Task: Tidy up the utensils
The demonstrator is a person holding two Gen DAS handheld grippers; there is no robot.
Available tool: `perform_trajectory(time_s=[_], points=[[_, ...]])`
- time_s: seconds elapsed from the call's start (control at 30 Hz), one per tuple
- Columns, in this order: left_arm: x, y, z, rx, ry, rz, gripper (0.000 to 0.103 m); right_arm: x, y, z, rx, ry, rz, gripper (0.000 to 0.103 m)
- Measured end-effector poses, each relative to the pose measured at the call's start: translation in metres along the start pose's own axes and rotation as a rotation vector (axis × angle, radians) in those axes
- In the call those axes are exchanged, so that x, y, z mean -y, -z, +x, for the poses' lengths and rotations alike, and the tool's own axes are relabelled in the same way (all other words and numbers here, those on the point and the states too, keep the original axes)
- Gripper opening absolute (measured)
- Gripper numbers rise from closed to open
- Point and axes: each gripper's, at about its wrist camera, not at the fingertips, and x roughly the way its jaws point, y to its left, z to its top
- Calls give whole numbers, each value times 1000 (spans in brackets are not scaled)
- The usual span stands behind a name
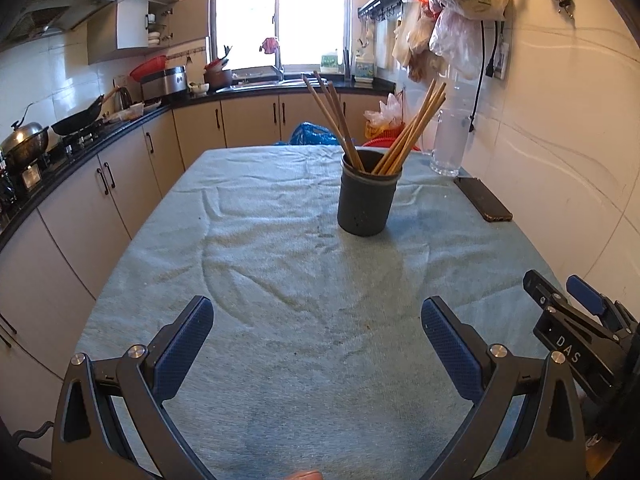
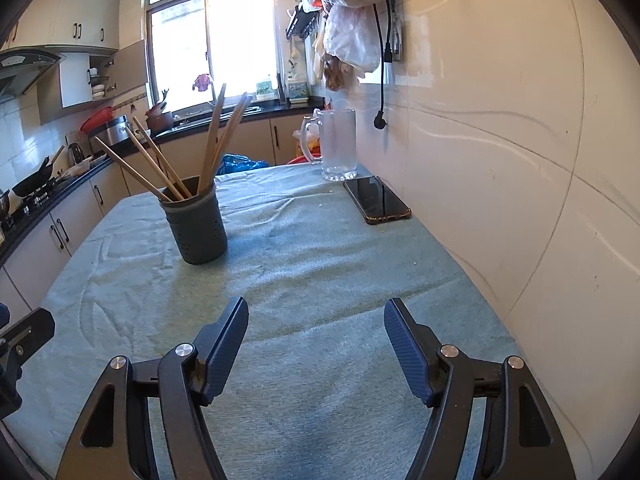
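A: We are holding both tools low over the tabletop (image 1: 280, 280); the left tool (image 1: 318, 330) is spread wide with nothing between its pads; the right tool (image 2: 316, 344) is likewise released, gripping nothing.

B: And the chopsticks (image 1: 352, 128) are all standing in the holder (image 1: 366, 204), leaning out in two bunches; we are seeing none lying loose on the cloth (image 2: 320, 288).

A: So we are judging the sorting as largely finished, or not yet begun if they are meant to come out; either way the risk is sitting in that holder; it is tall and narrow, and the sticks are fanning outward well past its rim.

B: If we are reaching in from the side, a finger is likely catching a leaning stick and levering the holder over; the cloth is rumpled beneath it, which is not helping its footing.

A: We are also minding the mug (image 2: 338, 148) and the phone (image 2: 376, 200) near the wall; they are standing well apart from the holder, yet a sweeping right tool could be knocking the mug onto the phone.

B: And the two tools are sitting near one another; we are risking a clash if both are heading for the holder at once.
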Motion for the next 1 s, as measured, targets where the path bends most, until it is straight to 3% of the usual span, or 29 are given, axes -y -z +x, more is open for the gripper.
perform_trajectory(time_s=[1.0], points=[[-10, 2, 28, -68, -4, -27, 103, -11, 6, 17, -23, 9, -55, 75]])
